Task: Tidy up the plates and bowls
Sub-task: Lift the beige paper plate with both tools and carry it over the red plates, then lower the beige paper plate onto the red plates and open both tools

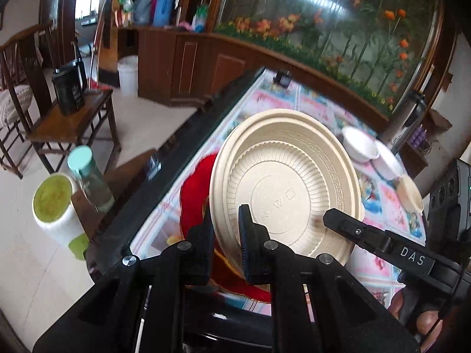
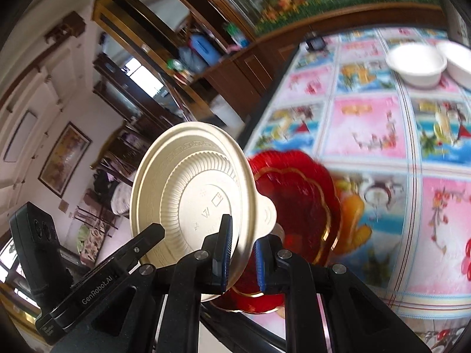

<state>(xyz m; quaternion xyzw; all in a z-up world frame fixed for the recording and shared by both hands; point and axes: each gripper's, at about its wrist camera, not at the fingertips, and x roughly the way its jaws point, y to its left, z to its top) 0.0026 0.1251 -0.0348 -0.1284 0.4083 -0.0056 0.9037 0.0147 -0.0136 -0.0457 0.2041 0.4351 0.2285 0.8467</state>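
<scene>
A long table [image 2: 368, 135] under a bright patchwork-print cloth fills the scene, with a dark wooden cabinet [image 1: 188, 67] and a flowered glass panel [image 1: 323, 20] behind its far edge. Above the table's near left corner, both handheld grippers are clamped on one beige plate [image 1: 288, 176], which is held tilted, underside toward the cameras, its ribbed base and key-pattern rim plain to see. The left gripper [image 1: 226, 235] pinches the plate's near rim between closed fingers, one pad on each face; the right gripper [image 2: 243, 250] grips the opposite edge, close by a small tab on the rim, the same way. Beneath and behind the beige plate a red scalloped plate [image 2: 297, 200] with gold trim lies on the cloth; motion blur makes it hard to tell whether the two touch. Far to the right two white bowls [image 2: 416, 63] sit just beside each other, and a beige bowl [image 1: 410, 195] sits nearer. Off the table's left side are a wooden chair [image 1: 70, 123] bearing a dark tin [image 1: 69, 91], a mint-capped bottle [image 1: 88, 176] and a white-and-green cup [image 1: 57, 209].
</scene>
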